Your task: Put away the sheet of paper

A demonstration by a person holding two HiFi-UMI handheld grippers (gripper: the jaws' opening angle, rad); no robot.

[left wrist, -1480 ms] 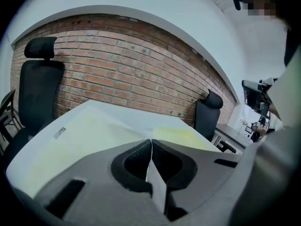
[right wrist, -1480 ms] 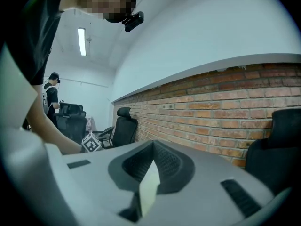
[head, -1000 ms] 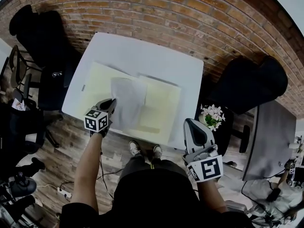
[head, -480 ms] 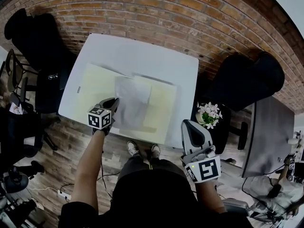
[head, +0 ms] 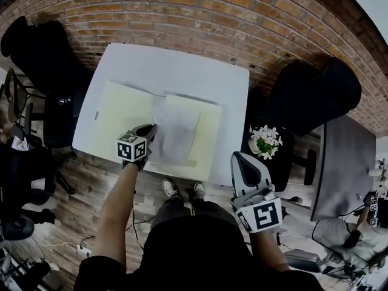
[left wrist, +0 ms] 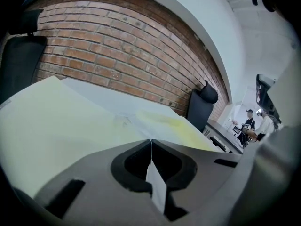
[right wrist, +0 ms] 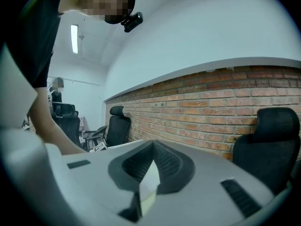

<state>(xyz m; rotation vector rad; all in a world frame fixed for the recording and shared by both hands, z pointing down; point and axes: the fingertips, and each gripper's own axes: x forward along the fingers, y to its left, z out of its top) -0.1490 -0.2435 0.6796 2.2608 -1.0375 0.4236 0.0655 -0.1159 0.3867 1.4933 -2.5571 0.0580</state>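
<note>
**Paper pinched over an open folder**

Nearest the person, the right gripper (head: 243, 158) hangs off the table's near corner, its jaws closed together with nothing in them. Farther in, the left gripper (head: 150, 128) has its jaws clamped on the near left edge of the sheet of paper (head: 176, 132). The sheet lies curled across the middle of an open yellow folder (head: 121, 105) on the white table (head: 182, 65). A brick wall (head: 212, 11) stands behind it.
</note>
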